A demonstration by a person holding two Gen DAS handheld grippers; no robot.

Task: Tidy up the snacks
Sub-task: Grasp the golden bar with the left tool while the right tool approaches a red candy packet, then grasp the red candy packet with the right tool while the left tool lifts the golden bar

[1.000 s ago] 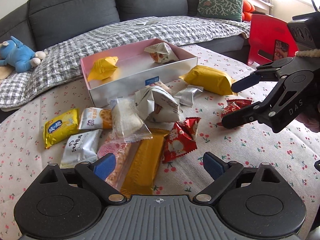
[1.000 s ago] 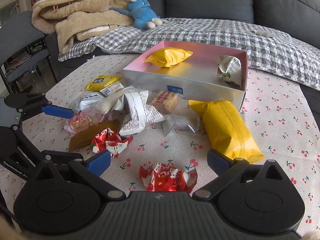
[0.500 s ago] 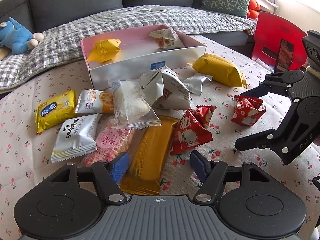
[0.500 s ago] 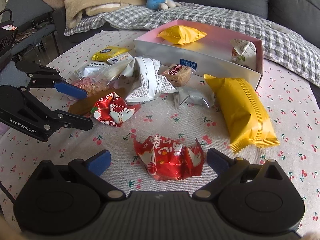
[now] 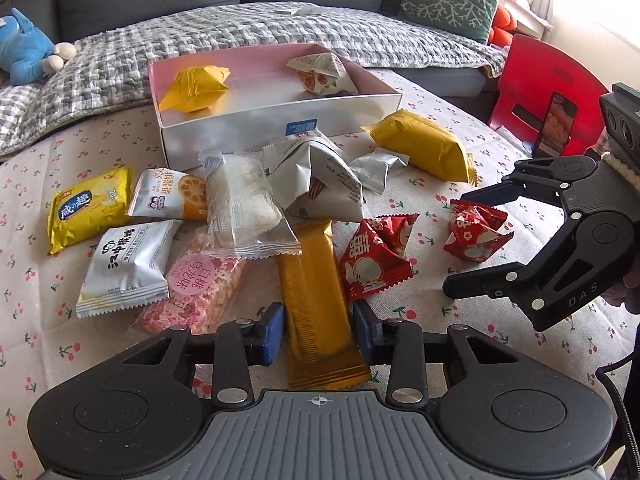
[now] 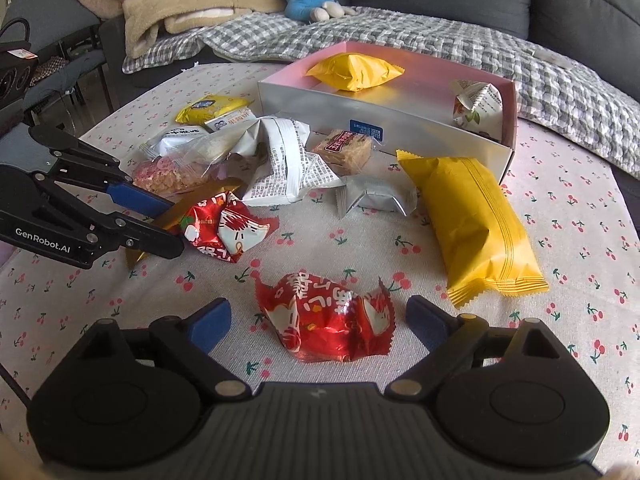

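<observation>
Fingers (image 5: 274,334) flank gold bar (image 5: 316,300); bare cloth (image 6: 340,244) beyond red packet (image 6: 328,320).

A pink-lined white box (image 5: 280,120) sits open at the far side of the bench, holding a puffed yellow packet (image 5: 194,88) at one end and a folded white printed packet (image 5: 322,74) at the other. In front of it lies a loose heap of snacks: a crumpled white printed bag (image 5: 316,178), a clear-wrapped pale cake (image 5: 244,204), a long gold bar (image 5: 316,304) lying flat, a pink crisp bar (image 5: 192,284), and yellow and white biscuit packs side by side. Two crinkled red foil packets (image 6: 326,316) (image 6: 224,226) lie apart nearer the front, and a big yellow pillow pack (image 6: 474,226) rests beside the box's corner with a small silver packet (image 6: 376,196) next to it.
</observation>
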